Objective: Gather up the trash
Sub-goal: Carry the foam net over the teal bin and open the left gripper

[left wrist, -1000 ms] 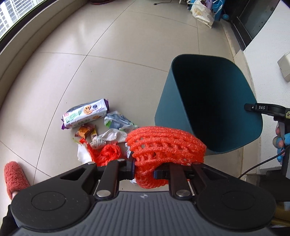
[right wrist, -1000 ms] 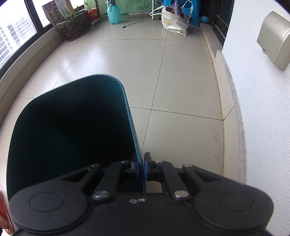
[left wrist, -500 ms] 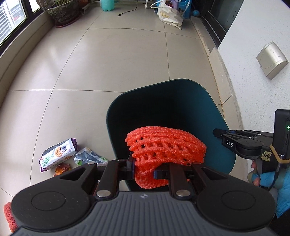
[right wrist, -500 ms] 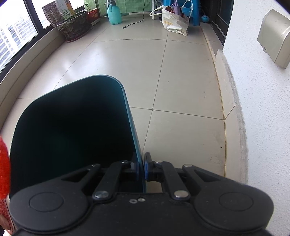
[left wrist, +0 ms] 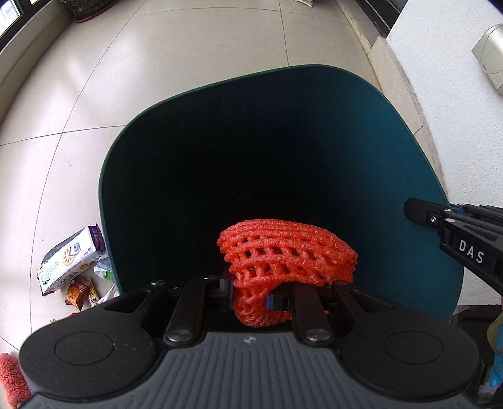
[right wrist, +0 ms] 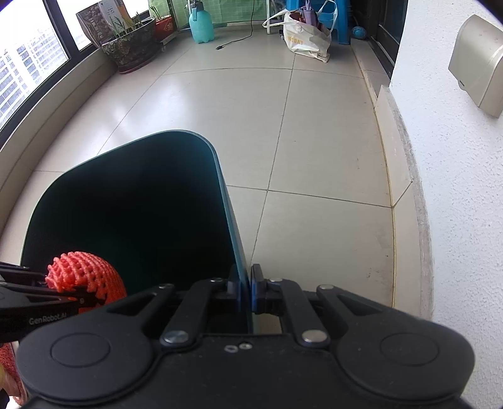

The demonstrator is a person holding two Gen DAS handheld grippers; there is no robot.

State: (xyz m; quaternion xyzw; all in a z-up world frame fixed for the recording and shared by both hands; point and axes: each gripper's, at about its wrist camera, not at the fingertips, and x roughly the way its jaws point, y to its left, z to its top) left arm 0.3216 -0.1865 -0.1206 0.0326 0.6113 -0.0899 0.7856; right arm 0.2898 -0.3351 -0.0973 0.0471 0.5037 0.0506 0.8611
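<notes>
Left gripper: the left gripper (left wrist: 250,294) is clenched on an orange foam net (left wrist: 287,251), pinching one bunched lower edge while the rest of the net bulges out above the jaws.
Net position: it hangs over the open mouth of the dark green bin (left wrist: 108,195), toward the 6 o'clock side of the opening in the left wrist view; in the right wrist view the net (right wrist: 83,273) shows at 9 o'clock, inside the rim line.
Net handling: judged very light, soft and springy; it squashes under a pinch and bounces back, so it may cling to the pads or snag on them by its open mesh when let go. A bunched fold is the sound place to hold it, as now.
Right gripper: the right gripper (right wrist: 246,291) is clamped on the bin's thin side wall, one jaw inside and one outside, steadying it.
Bin handling: it looks like thin stiff plastic, light enough to tip if nudged.
Remaining trash: a biscuit packet (left wrist: 67,261) and small snack wrappers (left wrist: 81,289) lie on the tiled floor (left wrist: 195,50) at 8 o'clock, just beside the bin's outer wall.
Obstructions: nothing lies between net and bin; the interior is too dark to see what it holds.
Surroundings: a plant pot (right wrist: 132,47), a spray bottle (right wrist: 201,23) and a white bag (right wrist: 306,39) stand well apart at 12 o'clock.
</notes>
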